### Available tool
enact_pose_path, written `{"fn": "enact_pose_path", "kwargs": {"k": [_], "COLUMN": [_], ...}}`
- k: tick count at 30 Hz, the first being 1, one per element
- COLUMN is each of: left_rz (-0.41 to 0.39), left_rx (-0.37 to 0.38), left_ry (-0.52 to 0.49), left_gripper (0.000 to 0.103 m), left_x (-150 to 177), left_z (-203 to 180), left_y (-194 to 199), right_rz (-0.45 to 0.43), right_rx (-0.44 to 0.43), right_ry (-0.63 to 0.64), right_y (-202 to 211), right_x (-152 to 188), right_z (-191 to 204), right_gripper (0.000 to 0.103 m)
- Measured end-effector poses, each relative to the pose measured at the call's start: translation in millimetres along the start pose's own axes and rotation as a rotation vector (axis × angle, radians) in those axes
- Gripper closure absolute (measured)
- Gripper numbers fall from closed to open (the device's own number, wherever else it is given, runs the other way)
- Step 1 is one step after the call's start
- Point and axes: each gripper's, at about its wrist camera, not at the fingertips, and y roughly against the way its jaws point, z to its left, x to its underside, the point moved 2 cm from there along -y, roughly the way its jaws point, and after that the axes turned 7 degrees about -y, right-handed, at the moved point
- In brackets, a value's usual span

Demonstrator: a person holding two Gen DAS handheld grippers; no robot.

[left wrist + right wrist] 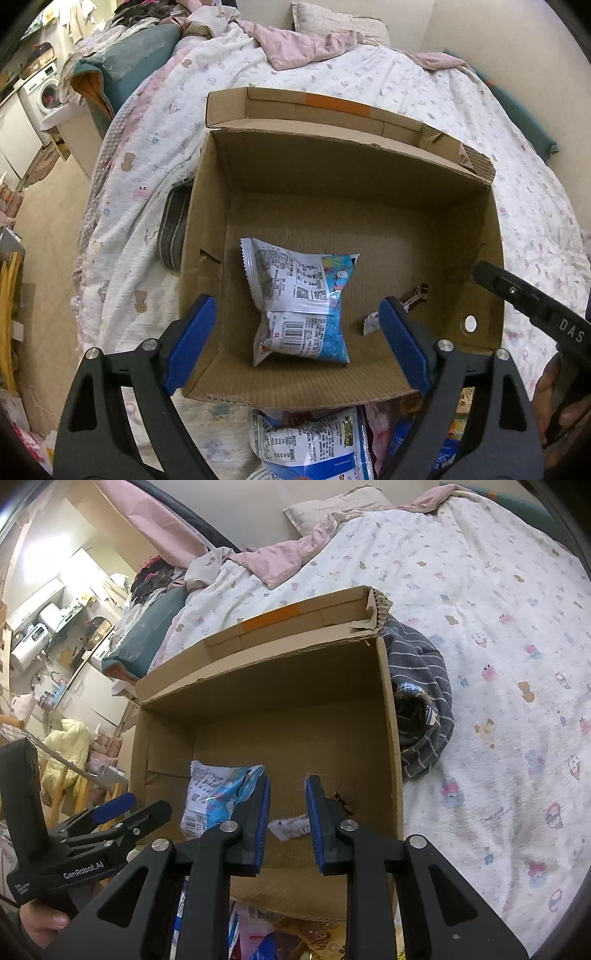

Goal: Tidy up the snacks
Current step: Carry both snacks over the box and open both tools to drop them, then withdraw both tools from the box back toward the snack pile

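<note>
An open cardboard box [332,147] stands on the bed. On its floor lies a blue and white snack bag [291,280], printed back up. My left gripper [297,301] hangs above that bag, open wide, its blue pads well clear of the bag's sides. A small white packet [371,323] and a brown wrapper [417,293] lie at the box's right. In the right wrist view my right gripper [288,781] is over the box [258,686], jaws a little apart with nothing between the pads. The small packet [290,827] shows through the gap. The bag [214,794] is to its left.
More snack bags [314,443] lie on the bed in front of the box's near edge. A grey striped garment [421,701] is bunched against the box's right wall. A patterned sheet [498,646] covers the bed, with a pink blanket [295,48] and a pillow at the far end.
</note>
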Motion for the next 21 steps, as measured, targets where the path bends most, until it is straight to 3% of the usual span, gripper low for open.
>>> {"fn": "enact_pose_path", "kwargs": {"k": [1, 3, 5, 14, 21], "left_rz": [-0.001, -0.004, -0.011, -0.069, -0.211], "left_rx": [0.001, -0.001, 0.010, 0.010, -0.019], "left_ry": [-0.002, -0.002, -0.002, 0.002, -0.025], "left_gripper": [0.015, 0.015, 0.015, 0.015, 0.013], "left_x": [0, 1, 2, 8, 15], "left_z": [0, 0, -1, 1, -1], "left_y": [0, 1, 3, 26, 70], "right_rz": [0.000, -0.002, -0.025, -0.077, -0.103], "right_rx": [0.000, -0.007, -0.011, -0.007, -0.007], "right_ry": [-0.004, -0.015, -0.023, 0.013, 0.019], "right_y": [0, 1, 5, 25, 51], "right_x": [-1, -1, -2, 1, 16], "right_z": [-1, -2, -1, 10, 14], "right_gripper": [0.071, 0.036, 0.028, 0.028, 0.027]}}
